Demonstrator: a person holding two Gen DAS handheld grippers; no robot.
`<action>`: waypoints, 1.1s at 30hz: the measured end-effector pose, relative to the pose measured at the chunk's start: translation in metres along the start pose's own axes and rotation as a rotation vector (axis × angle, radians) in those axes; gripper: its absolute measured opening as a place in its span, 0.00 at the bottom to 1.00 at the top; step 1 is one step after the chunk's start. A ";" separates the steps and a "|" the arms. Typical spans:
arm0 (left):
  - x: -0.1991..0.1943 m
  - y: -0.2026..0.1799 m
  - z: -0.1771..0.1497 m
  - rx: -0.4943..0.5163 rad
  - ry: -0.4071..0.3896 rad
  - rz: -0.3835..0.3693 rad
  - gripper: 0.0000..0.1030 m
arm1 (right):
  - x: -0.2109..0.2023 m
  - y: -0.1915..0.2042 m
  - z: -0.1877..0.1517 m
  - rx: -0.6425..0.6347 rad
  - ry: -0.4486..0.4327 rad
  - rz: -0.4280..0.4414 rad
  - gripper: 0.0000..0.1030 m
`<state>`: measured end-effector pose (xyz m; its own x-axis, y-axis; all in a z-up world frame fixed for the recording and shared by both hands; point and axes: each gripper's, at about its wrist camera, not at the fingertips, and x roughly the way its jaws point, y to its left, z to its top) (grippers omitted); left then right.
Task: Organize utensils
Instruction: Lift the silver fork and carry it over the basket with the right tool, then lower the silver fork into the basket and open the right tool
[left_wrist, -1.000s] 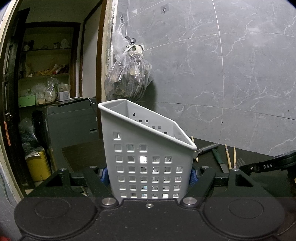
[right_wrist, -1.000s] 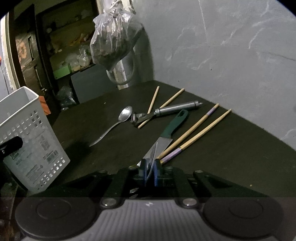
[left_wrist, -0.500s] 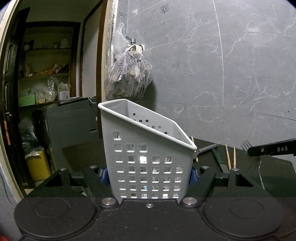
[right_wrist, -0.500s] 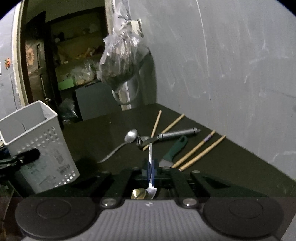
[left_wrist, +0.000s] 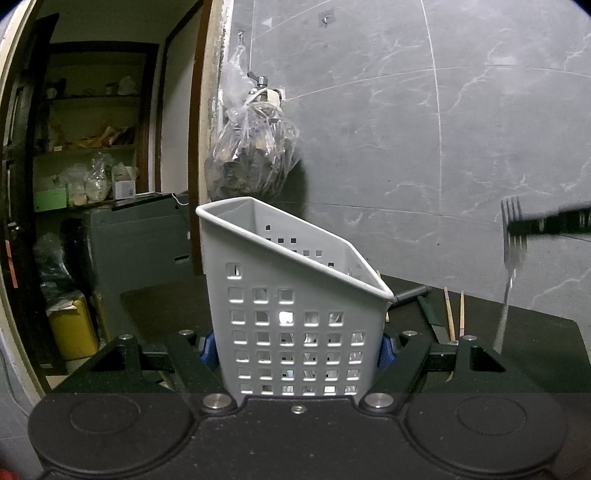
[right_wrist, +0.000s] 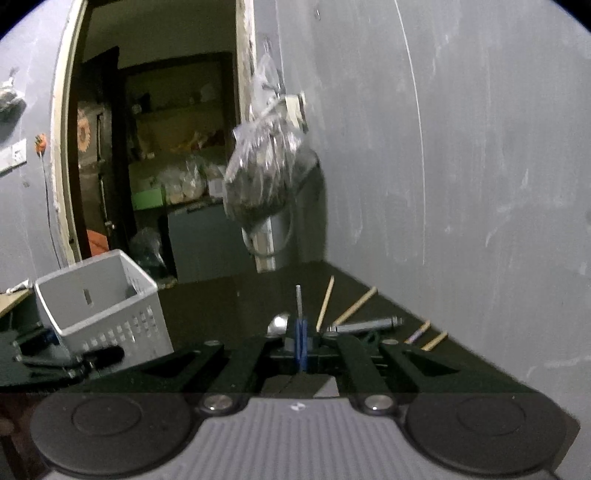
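Steel fork (left_wrist: 512, 254) now higher in right claw (right_wrist: 300, 345); left claw (left_wrist: 295, 343) still clamped around white caddy (left_wrist: 291, 295).

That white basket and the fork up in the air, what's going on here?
A person is sorting utensils with two handheld grippers. The left gripper is clamped around the white basket, which stands upright on the dark table. The right gripper holds a fork in the air beside the basket. A spoon, knife and chopsticks lie on the table.
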<state>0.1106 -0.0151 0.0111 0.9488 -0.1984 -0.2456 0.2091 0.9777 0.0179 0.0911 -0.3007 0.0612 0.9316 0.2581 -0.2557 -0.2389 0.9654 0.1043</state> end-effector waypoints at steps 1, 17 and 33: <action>-0.001 0.001 -0.001 0.000 0.000 -0.001 0.74 | -0.003 0.001 0.004 -0.005 -0.018 0.003 0.01; -0.004 0.000 -0.002 0.006 -0.001 -0.021 0.74 | -0.013 0.070 0.103 -0.136 -0.348 0.167 0.02; -0.006 0.002 -0.003 0.008 -0.005 -0.035 0.74 | 0.034 0.148 0.072 -0.298 -0.203 0.258 0.02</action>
<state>0.1043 -0.0114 0.0095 0.9421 -0.2325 -0.2417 0.2439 0.9696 0.0177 0.1075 -0.1512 0.1370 0.8591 0.5081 -0.0609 -0.5112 0.8464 -0.1495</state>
